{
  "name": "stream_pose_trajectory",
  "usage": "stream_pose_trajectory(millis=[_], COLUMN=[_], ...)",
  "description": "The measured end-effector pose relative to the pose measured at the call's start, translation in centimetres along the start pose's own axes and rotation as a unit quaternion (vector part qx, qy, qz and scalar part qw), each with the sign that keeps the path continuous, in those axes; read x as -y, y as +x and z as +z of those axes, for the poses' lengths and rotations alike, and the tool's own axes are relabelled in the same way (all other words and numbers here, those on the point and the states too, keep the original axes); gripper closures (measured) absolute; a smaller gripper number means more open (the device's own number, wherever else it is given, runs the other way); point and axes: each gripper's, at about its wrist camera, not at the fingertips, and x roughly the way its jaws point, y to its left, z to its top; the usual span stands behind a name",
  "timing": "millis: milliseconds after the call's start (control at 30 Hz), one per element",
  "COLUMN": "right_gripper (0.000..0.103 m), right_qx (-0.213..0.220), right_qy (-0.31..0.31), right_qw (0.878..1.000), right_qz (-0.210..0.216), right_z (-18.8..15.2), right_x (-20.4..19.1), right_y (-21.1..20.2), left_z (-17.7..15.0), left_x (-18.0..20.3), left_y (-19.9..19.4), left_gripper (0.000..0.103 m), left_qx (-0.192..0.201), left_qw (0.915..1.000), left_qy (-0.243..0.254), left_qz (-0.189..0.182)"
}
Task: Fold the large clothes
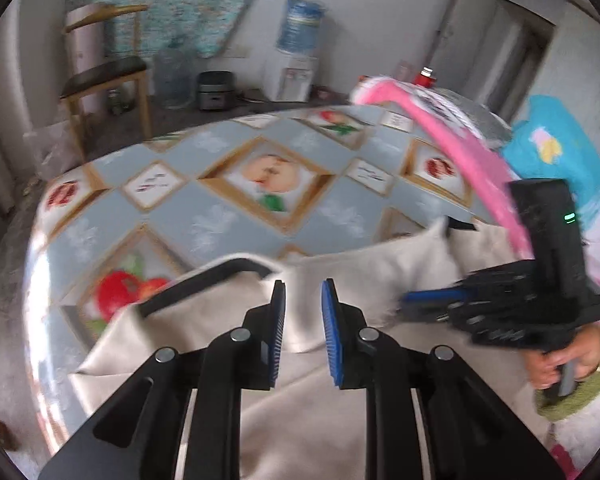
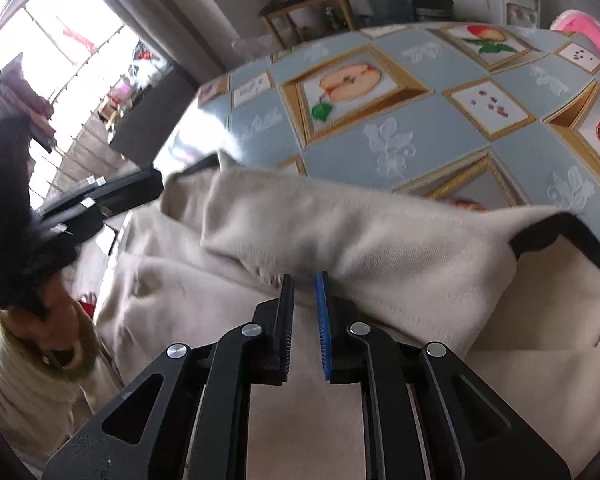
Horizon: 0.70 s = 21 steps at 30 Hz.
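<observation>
A cream garment (image 1: 380, 256) with black trim (image 1: 220, 276) lies bunched on the near part of a table with a fruit-pattern cover (image 1: 228, 224). My left gripper (image 1: 303, 292) hovers over it, open, with a clear gap and nothing pinched. In the right wrist view a folded sleeve of the garment (image 2: 340, 232) crosses in front of my right gripper (image 2: 305, 280). Its pads stand almost together at the fold's near edge, shut; I see no cloth between them. The right gripper (image 1: 412, 302) also shows from the left wrist, held by a hand (image 1: 572, 356).
A pink item (image 1: 460, 148) and a blue cloth (image 1: 560, 152) lie at the table's far right. Beyond the far edge stand a wooden chair (image 1: 104, 76), a water dispenser (image 1: 300, 52) and bottles. The table's left edge drops to the floor.
</observation>
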Motion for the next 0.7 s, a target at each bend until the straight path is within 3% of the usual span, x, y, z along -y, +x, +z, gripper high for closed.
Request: stream_pose_trajectory(millis=[133,267,367,567,633,700], right_gripper=[0.097,0.098,0.095,0.095,0.093,0.092], right_qx=[0.0,-0.004,0.009,0.082,0.078,0.045], right_qy=[0.01,0.022,0.007,0.014,0.039,0.058], right_qw=[1.0,1.0,1.0,0.996,0.995,0.996], right_qz=[0.005,0.014,0.023,0.032,0.042,0.046], right_z=[-0.1,0.1,0.2,3.2,4.1,4.4], right_x=[0.3,0.7,-0.1,-0.2,0.8,1.7], right_y=[0.1,0.0,-1.7,-5.5,-4.4,-2.0], left_z=[-0.5,-0.9,-1.1,-1.2,-1.3,-1.5], left_x=[3.5,3.6,3.4,3.5,3.6,4.0], left_y=[3.2,6.6,7.0,7.1,7.1,7.1], left_gripper=[0.085,0.084,0.084,0.084,0.084,0.084], left_qx=[-0.041,-0.075,-0.072,-0.07,-0.068,-0.065], left_qw=[0.9973,0.9954,0.9956,0.9947,0.994,0.993], left_qy=[0.06,0.058,0.059,0.074,0.083,0.094], left_qz=[0.008,0.015,0.013,0.016,0.022,0.031])
